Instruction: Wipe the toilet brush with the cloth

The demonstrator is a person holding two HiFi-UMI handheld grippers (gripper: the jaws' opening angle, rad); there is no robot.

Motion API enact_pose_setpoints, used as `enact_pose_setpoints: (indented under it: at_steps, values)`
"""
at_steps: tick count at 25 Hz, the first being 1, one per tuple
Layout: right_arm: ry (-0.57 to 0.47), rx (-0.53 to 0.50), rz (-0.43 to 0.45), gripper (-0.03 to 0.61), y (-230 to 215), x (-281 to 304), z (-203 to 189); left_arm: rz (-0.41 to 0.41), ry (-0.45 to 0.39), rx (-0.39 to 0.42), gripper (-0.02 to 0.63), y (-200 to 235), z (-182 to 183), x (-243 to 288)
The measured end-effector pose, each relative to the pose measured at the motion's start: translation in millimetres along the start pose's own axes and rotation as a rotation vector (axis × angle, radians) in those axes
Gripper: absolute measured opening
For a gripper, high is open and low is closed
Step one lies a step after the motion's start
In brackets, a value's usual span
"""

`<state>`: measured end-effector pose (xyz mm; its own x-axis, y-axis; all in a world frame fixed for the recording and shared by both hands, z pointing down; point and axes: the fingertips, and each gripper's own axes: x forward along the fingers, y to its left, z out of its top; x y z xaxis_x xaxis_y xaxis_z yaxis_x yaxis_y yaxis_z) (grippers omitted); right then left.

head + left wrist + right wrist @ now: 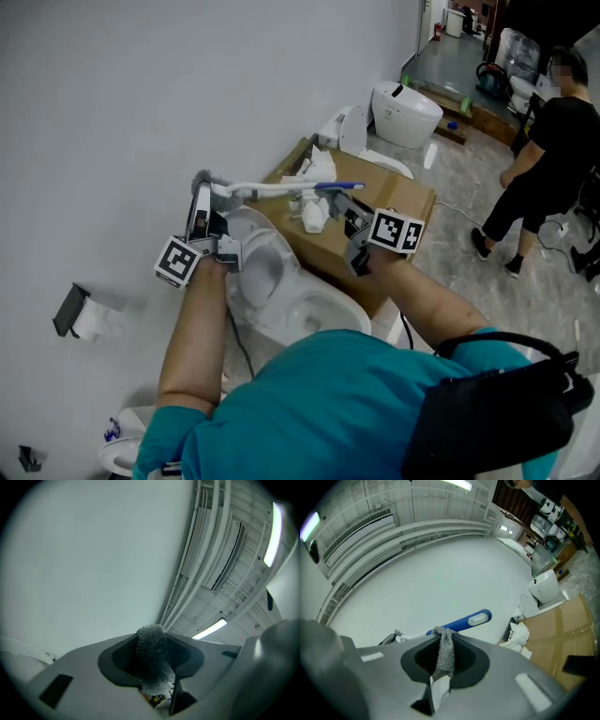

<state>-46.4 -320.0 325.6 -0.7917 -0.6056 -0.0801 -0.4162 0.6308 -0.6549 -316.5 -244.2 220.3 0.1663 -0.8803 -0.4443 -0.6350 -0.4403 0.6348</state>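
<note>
I'm working over the white toilet (pixel 309 309), with the cardboard box (pixel 398 202) just to its right, near the wall. The toilet brush (pixel 281 189) hangs level in the air above them, running left to right between my two tools. I judge this to be the wiping step itself, with the cloth at the handle end and the shaft not yet covered.

My left gripper (pixel 201 199) is clamped on the brush's bristle head (pixel 152 651). Its own view shows the grey bristles filling the gap between the jaws. My right gripper (pixel 349 217) is clenched on the cloth (pixel 443 651), a thin grey mesh strip pinched upright between the jaws, its top edge meeting the blue handle (pixel 461 620). Whether the cloth wraps round the handle or only touches it, I cannot tell.

Next I'd want the left grip steady as an anchor while the right one drags the cloth along the shaft toward the bristles. That needs enough press for the mesh to rub rather than skim, without levering the brush out of the left jaws.

The brush has a round grey bristle head at the left, a slim white shaft (pixel 248 191), and a glossy blue grip with a pale oval inset at the right. No dirt shows on it from here.
</note>
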Motion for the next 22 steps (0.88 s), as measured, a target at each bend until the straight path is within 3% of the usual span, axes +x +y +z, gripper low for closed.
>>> enact_pose_setpoints:
  at_steps: [16,22]
  values:
    - [-0.075,0.007,-0.072,0.021,-36,-20,25,-0.011,-0.001,-0.016,0.156,3,1,-1]
    - [-0.109,-0.003,-0.105,0.021,-49,-29,39,-0.03,0.0,-0.06,0.156,-1,-2,2]
